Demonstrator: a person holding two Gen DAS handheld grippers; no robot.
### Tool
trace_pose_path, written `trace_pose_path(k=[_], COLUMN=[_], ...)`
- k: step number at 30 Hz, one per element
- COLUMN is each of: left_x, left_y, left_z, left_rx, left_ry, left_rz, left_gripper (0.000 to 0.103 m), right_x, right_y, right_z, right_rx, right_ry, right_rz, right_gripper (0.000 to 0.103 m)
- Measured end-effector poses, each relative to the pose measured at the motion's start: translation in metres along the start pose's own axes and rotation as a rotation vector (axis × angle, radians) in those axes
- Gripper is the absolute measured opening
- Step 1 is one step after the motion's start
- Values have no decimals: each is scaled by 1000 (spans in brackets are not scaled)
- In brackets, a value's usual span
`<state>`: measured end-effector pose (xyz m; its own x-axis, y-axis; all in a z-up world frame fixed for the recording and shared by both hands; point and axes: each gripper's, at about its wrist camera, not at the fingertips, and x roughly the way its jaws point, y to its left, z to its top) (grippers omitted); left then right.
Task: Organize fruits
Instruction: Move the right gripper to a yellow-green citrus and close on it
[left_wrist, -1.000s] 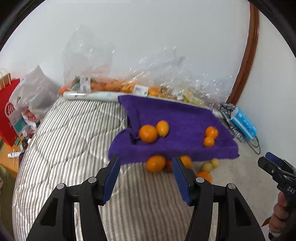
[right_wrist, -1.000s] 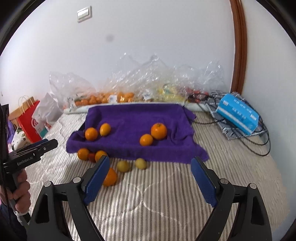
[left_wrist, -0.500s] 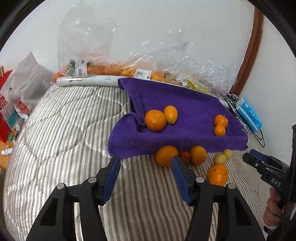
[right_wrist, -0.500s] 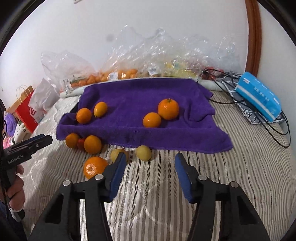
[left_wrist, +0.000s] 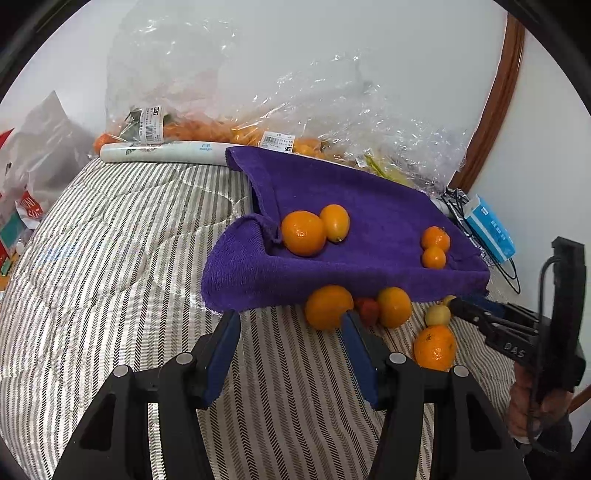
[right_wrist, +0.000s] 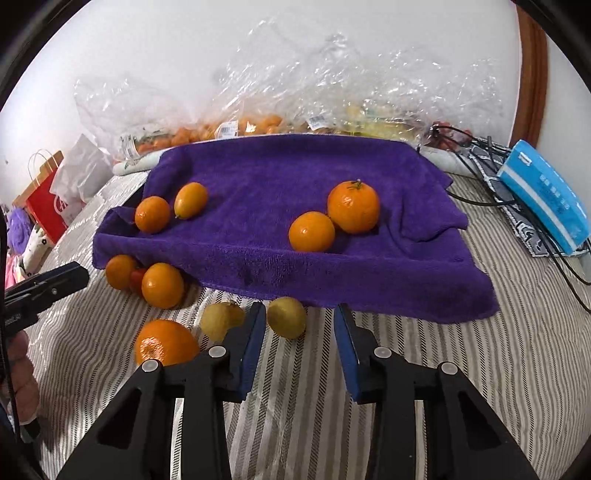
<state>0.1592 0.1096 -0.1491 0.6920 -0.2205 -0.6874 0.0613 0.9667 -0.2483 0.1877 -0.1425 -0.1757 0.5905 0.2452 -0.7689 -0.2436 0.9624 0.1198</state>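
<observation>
A purple towel (left_wrist: 369, 206) (right_wrist: 295, 177) lies on the striped mattress (left_wrist: 110, 240) with several oranges on it (left_wrist: 303, 232) (right_wrist: 352, 206). In front of it lie loose oranges (left_wrist: 327, 306) (right_wrist: 162, 284), a small red fruit (left_wrist: 369, 310) and two yellow fruits (right_wrist: 286, 317) (right_wrist: 221, 319). My left gripper (left_wrist: 290, 321) is open, its right fingertip beside a loose orange. My right gripper (right_wrist: 299, 314) is open with one yellow fruit just inside its jaws, nearer the left finger. Another orange (right_wrist: 166, 343) lies to its left.
Clear plastic bags of fruit (right_wrist: 332, 92) and a white roll (left_wrist: 162, 151) line the wall behind the towel. A blue box (right_wrist: 543, 195) and black cables (right_wrist: 480, 147) lie at the right. Red and white shopping bags (right_wrist: 55, 192) stand at the left.
Both grippers have moved forward toward the loose fruit. The right gripper's jaws have narrowed and now stand around a yellow fruit. The left gripper has come up beside an orange.
</observation>
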Motion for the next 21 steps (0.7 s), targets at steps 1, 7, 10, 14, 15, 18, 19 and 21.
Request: trace_pose_path(k=[1,7,10,14,15,18,19,21], left_x=[0,0,0,-2,-2,-2,-2,-2], left_y=[0,1,1,1,1,1,1,0], left_z=[0,1,1,2,2,1,1,1], left_rx=[-1,-2,-2,0,2,4,3,4], left_ry=[-3,-8,-9,-15,-17,-15,-15,-16], left_rz=[-2,8,9,5,5,5,5,4], left_gripper=[54,54,54,54,54,54,54,54], right_x=[2,9,8,5,3,-2,-3,-5], right_y=[1,7,9,7,6,6,6,5], right_z=[0,-1,-2,-2,-2,-4,-5,-6], right_rx=[-1,-20,-29,-16,-15,-18,-19,-19], right_ry=[4,18,16,11,8,3,4,4], right_rz=[2,8,6,9,9,3,1,-2], right_gripper=[36,26,26,26,26,26,26,26])
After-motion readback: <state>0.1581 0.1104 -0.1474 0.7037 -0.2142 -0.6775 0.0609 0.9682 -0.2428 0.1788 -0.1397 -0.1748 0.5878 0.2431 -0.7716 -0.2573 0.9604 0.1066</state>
